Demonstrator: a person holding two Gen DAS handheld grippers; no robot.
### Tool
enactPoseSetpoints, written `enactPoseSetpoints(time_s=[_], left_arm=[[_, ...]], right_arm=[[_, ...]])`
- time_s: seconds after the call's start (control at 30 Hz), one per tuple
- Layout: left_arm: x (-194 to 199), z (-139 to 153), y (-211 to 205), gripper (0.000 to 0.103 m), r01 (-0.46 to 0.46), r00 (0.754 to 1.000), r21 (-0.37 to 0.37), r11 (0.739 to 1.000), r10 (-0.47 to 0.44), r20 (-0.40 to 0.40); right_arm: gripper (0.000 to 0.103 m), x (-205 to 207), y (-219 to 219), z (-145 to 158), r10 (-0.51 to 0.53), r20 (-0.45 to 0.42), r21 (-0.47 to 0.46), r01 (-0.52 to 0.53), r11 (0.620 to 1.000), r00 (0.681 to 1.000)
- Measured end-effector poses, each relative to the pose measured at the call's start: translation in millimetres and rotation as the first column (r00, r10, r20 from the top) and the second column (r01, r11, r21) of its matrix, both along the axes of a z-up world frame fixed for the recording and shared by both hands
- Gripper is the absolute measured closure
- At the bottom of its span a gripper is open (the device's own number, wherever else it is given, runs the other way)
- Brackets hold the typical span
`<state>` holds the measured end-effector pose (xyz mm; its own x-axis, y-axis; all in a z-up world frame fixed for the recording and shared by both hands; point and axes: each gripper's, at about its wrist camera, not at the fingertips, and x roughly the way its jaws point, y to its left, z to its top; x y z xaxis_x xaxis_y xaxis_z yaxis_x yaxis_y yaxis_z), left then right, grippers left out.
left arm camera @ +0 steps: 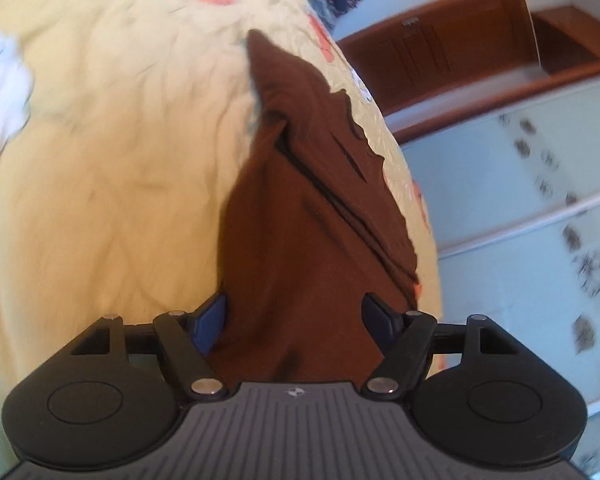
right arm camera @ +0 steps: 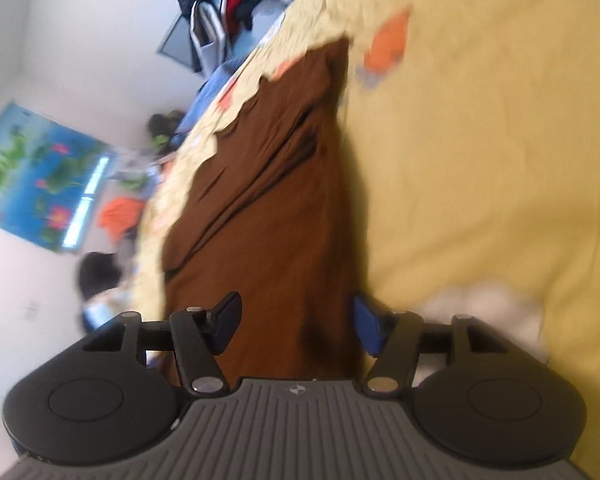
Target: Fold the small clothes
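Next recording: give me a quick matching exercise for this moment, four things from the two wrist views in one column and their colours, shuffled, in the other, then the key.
Things:
1. garment lying between the jaws of both grippers
2. bedspread under it
3. crumpled cloth at the left edge of the left wrist view
4. wall poster in the right wrist view

Colours:
A. pale yellow with orange patches
B. blue with green and pink
C. brown
D. white

Pairs: 1-C, 2-A, 3-D, 4-B
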<state>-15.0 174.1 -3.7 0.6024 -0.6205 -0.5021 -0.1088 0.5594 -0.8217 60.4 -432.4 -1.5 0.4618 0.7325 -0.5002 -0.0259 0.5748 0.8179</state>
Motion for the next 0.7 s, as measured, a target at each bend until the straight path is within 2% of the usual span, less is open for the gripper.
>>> enactPoseSetpoints(time_s=[0.07, 0.1, 0.13, 0.17, 0.23, 0.37, 0.43, 0.5, 0.53, 0.57, 0.6, 0.63, 0.67, 0.7], left_arm=[[2.6, 1.5, -7.2, 0.033, -0.003, 1.0, 0.027, 1.0, 0.003, 0.016], [5.8, 3.3, -12.2, 0.048, -0.004, 1.0, 0.062, 0.998, 0.003, 0.015], [9.8, 4.5, -19.1, 0.063, 0.006, 1.0, 0.113, 0.994, -0.006, 0.0], [15.8, 3.2, -25.4, 0.091, 0.029, 0.999, 0.16, 0.987, -0.025, -0.027], [17.9, 4.6, -29.7, 0.092, 0.041, 0.999, 0.186, 0.982, -0.037, -0.028], [8.5, 16.6, -33.8, 0.091, 0.054, 0.998, 0.242, 0.969, -0.062, 0.026], [8.6, 8.8, -35.6, 0.09, 0.058, 0.998, 0.29, 0.955, -0.066, 0.017], [4.5, 5.8, -31.6, 0.088, 0.054, 0.997, 0.267, 0.962, -0.066, 0.036], [1.7, 6.7, -29.1, 0.085, 0.053, 0.998, 0.249, 0.967, -0.061, 0.025], [-2.9, 7.2, -25.5, 0.075, 0.053, 0.998, 0.224, 0.973, -0.057, 0.01], [-9.2, 7.9, -21.5, 0.058, 0.057, 0.998, 0.198, 0.979, -0.059, 0.006], [-17.4, 8.4, -16.7, 0.048, 0.062, 0.998, 0.17, 0.984, -0.065, 0.01], [-26.9, 7.8, -13.9, 0.028, 0.068, 0.997, 0.134, 0.989, -0.07, 0.013], [-35.4, 7.2, -12.6, 0.014, 0.075, 0.997, 0.102, 0.992, -0.076, 0.01]], right_arm=[[0.049, -3.5, 6.7, -4.5, 0.018, -0.007, 0.026, -0.018, 0.999, 1.0], [0.059, -2.9, 11.3, -4.9, 0.029, -0.009, 0.015, -0.029, 0.999, 1.0], [0.078, -0.9, 15.5, -5.4, 0.044, -0.022, 0.006, -0.043, 0.999, 0.999], [0.09, 1.6, 20.3, -5.9, 0.052, -0.034, -0.028, -0.053, 0.998, 0.998], [0.091, 2.8, 24.2, -2.4, 0.077, -0.014, -0.083, -0.078, 0.994, 0.997], [0.092, -3.3, -3.7, 14.7, 0.015, 0.043, -0.118, -0.01, 0.993, 0.999], [0.095, -4.9, -14.6, 6.8, -0.011, 0.014, -0.156, 0.013, 0.988, 1.0], [0.093, -9.2, -15.4, -3.0, -0.025, -0.003, -0.102, 0.024, 0.995, 1.0], [0.082, -12.5, -14.0, -4.1, -0.038, -0.008, -0.081, 0.037, 0.996, 0.999], [0.076, -17.1, -13.1, -3.9, -0.045, -0.013, -0.059, 0.044, 0.997, 0.999], [0.059, -23.3, -13.4, -3.7, -0.045, -0.017, -0.03, 0.045, 0.999, 0.999], [0.045, -31.2, -13.9, -3.8, -0.042, -0.018, 0.005, 0.042, 0.999, 0.999], [0.041, -40.0, -13.5, -3.7, -0.04, -0.02, 0.033, 0.04, 0.999, 0.999], [0.04, -49.0, -12.9, -4.5, -0.026, -0.028, 0.049, 0.027, 0.998, 0.999]])
